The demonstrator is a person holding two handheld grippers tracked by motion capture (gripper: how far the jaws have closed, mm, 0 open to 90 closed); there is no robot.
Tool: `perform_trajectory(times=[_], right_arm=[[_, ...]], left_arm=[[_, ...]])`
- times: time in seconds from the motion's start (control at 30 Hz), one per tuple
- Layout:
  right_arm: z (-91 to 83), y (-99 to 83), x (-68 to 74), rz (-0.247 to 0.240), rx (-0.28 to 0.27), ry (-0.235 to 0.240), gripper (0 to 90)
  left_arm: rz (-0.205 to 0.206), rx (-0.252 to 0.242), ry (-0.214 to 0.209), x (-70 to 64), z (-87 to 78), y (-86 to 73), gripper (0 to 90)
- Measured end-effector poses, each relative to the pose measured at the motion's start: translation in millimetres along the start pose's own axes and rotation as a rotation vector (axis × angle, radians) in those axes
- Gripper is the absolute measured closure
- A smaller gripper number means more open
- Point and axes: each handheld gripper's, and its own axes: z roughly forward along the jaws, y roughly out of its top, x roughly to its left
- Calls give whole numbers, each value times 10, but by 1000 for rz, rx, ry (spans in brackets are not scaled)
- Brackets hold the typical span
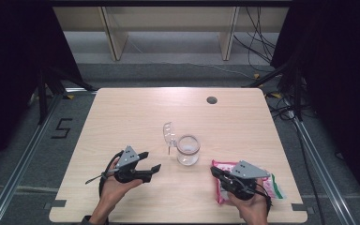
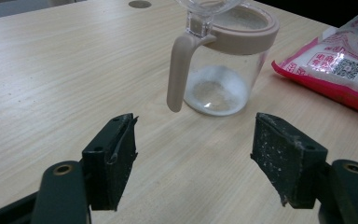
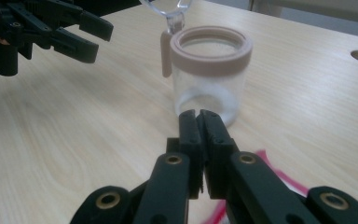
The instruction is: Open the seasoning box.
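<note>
jar (image 1: 188, 150) (lid flipped up) stands between both grippers.

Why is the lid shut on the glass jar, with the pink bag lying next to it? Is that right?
Not quite. The glass jar is open: its clear lid is flipped up and back on its hinge, as the high view shows, and the right gripper view looks straight into the open mouth. The rest holds: the pink bag lies on the table beside the jar.
</note>
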Motion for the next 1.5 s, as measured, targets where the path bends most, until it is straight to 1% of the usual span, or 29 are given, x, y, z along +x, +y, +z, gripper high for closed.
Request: perform_trajectory(times=[0.03,0.07,0.1,0.13,0.17,0.23,0.33,0.37,0.43,0.47,0.53,0.57,0.6,0.63,0.7,0.73,0.77,0.8,0.83,0.9,0.97,1.1,1.17,1.2,1.23,1.3,1.4,1.43,1.5], right_arm=[[-57,-34,10,27,9,4,885],[-93,-63,-8,14,0,-4,885],[-115,-84,-18,18,-9,7,885],[-180,-115,-4,47,-1,-4,885],[-213,-140,-33,29,-11,1,885],[-363,-220,-29,58,7,-24,900],[-441,-279,-32,79,22,-25,900],[-482,-340,-61,61,19,-26,900],[-488,-363,-60,62,16,-28,900],[-507,-394,-36,80,34,-29,900],[-521,-442,-33,39,56,-42,900],[-525,-455,-19,53,67,-44,900],[-525,-455,-19,53,67,-44,900],[-520,-466,-31,46,74,-25,900],[-511,-484,-22,35,72,-22,900],[-511,-491,12,64,85,-31,900],[-496,-489,20,55,95,-33,900],[-465,-484,13,25,97,-21,900],[-436,-479,34,25,104,-12,900],[-383,-463,77,18,115,-12,900],[-293,-431,124,-23,133,-2,900],[-112,-423,176,-75,186,-24,900],[-96,-425,173,-77,194,-16,900],[-83,-424,177,-72,198,-3,900],[-70,-425,200,-85,203,-31,900],[-57,-427,212,-99,215,-26,900],[-29,-447,252,-143,242,-61,900],[-36,-447,247,-145,240,-68,900],[-64,-450,244,-118,248,-75,900]], left_arm=[[0,2,-2,-10,0,-3,299],[6,0,-10,-9,3,-4,299],[3,4,-9,-20,-1,-6,299],[5,6,-10,-22,-3,-7,299],[4,6,-12,-25,-4,-8,299],[12,3,-11,-23,-7,-6,300],[24,5,-9,-23,-12,-3,301],[18,7,-13,-27,-10,-5,302],[1,5,-14,-44,-3,-11,302],[2,5,-14,-48,-1,-11,301],[8,9,-19,-51,2,-14,303],[16,12,-22,-56,-1,-13,303],[16,12,-22,-56,-1,-13,303],[11,3,-24,-64,6,-14,303],[29,14,-19,-57,3,-14,304],[32,17,-19,-57,5,-17,303],[12,18,-25,-68,12,-25,304],[16,23,-25,-70,12,-28,304],[26,27,-24,-71,13,-29,304],[15,28,-23,-92,17,-33,305],[24,31,-27,-97,23,-36,306],[17,26,-36,-105,31,-43,306],[15,26,-36,-104,29,-45,307],[28,41,-28,-91,20,-45,306],[18,35,-33,-98,26,-49,306],[15,35,-34,-101,30,-52,306],[24,36,-39,-103,31,-57,306],[24,39,-38,-104,27,-56,307],[24,40,-36,-97,22,-59,307]])
